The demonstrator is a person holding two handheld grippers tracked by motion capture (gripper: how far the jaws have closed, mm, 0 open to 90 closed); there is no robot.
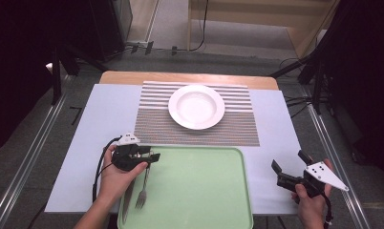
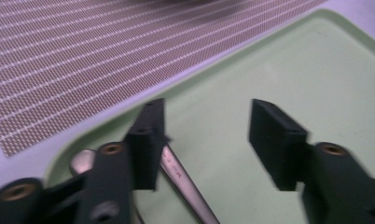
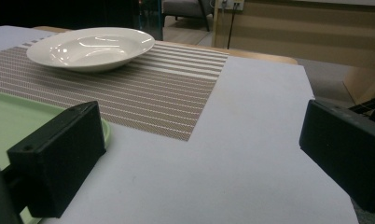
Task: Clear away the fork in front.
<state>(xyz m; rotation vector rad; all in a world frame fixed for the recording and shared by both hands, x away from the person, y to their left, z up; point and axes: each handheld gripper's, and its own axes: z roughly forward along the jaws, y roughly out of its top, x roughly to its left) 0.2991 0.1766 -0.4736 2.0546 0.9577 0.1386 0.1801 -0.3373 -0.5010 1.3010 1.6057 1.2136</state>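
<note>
A green tray [image 1: 195, 191] lies at the table's near edge with a fork [image 1: 141, 192] and a knife [image 1: 127, 202] along its left side, tines toward me. My left gripper [image 1: 154, 156] hovers over the tray's far left corner, at the top of the fork's handle. In the left gripper view its jaws [image 2: 206, 116] stand open over the tray [image 2: 269, 60]. A silver handle [image 2: 183, 184] lies beneath the left jaw, not between the pads. My right gripper [image 1: 288, 161] is held open and empty to the right of the tray, low above the white tabletop [image 3: 202, 112].
A white plate [image 1: 196, 106] sits on a striped placemat [image 1: 152, 124] beyond the tray, also the plate [image 3: 90, 46] in the right gripper view. A second rounded cutlery end [image 2: 83, 161] lies left of the handle. Dark stands flank the table.
</note>
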